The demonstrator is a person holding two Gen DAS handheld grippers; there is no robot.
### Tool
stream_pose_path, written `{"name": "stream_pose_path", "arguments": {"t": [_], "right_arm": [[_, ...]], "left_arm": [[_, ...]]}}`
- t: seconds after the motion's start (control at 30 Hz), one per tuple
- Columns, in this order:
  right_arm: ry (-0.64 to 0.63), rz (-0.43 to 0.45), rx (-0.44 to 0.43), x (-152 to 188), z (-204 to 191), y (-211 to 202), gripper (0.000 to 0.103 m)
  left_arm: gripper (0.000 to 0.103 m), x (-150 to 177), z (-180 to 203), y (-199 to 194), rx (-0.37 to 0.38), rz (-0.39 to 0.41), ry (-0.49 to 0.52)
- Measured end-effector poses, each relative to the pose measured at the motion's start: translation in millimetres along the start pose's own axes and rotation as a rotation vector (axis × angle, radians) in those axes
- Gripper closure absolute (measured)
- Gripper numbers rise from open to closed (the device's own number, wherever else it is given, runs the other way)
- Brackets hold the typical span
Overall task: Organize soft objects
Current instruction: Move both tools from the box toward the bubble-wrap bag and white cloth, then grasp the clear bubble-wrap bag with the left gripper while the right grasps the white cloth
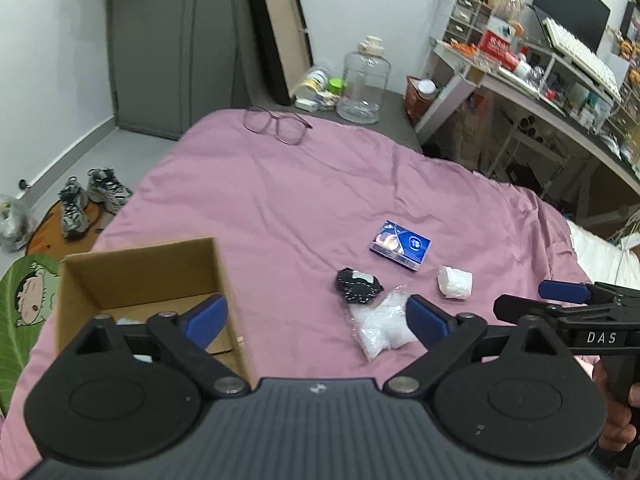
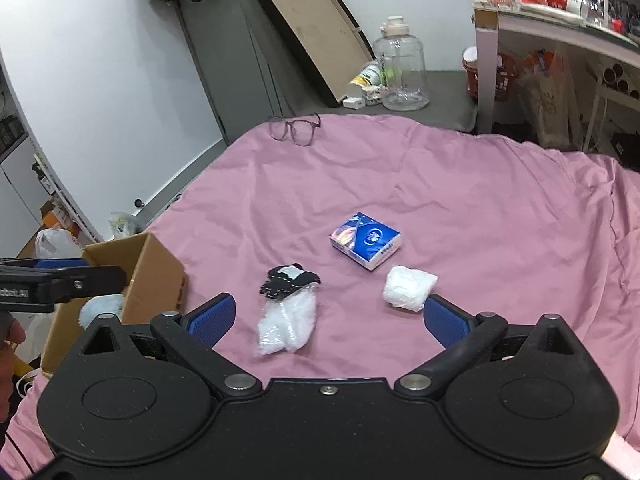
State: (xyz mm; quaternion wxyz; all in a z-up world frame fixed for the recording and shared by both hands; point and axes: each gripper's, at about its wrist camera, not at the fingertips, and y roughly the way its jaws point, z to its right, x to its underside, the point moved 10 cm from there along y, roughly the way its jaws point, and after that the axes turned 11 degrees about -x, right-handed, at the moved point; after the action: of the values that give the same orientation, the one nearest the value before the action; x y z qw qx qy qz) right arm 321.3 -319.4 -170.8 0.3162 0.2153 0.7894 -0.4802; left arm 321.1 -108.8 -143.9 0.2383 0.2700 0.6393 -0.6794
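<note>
On the pink bedsheet lie a blue tissue pack [image 1: 400, 245] [image 2: 365, 240], a black patterned sock bundle [image 1: 357, 286] [image 2: 287, 280], a clear plastic bag of white material [image 1: 380, 330] [image 2: 287, 323] touching it, and a white wrapped wad [image 1: 455, 282] [image 2: 409, 288]. An open cardboard box [image 1: 224, 272] [image 2: 154, 276] stands at the bed's left edge with a pale blue soft item [image 2: 100, 308] inside. My left gripper [image 1: 316, 318] is open and empty, its left finger over the box. My right gripper [image 2: 327, 318] is open and empty, just short of the bag and wad.
Glasses [image 1: 276, 124] [image 2: 295, 128] lie at the bed's far edge. A clear water jug [image 1: 363, 82] [image 2: 403, 74] and a leaning tray stand on the grey surface beyond. A cluttered desk [image 1: 540, 92] is at the right. Shoes [image 1: 90, 200] sit on the floor left.
</note>
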Motion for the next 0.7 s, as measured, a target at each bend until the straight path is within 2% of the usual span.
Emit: {"name": "stream_pose_path", "arguments": {"t": [0.23,0.53,0.7], "right_arm": [[0.061,-0.032,-0.004,3,30,20,0.016],[0.090,-0.043,-0.014,3,55,40,0.018],[0.122,-0.043,-0.029,3,69,49,0.018]], "left_arm": [[0.027,0,26,33,0.035,-0.059,0.031],[0.033,11,57,66,0.047,-0.134,0.061],[0.045,19,70,88,0.035,-0.187,0.051]]}}
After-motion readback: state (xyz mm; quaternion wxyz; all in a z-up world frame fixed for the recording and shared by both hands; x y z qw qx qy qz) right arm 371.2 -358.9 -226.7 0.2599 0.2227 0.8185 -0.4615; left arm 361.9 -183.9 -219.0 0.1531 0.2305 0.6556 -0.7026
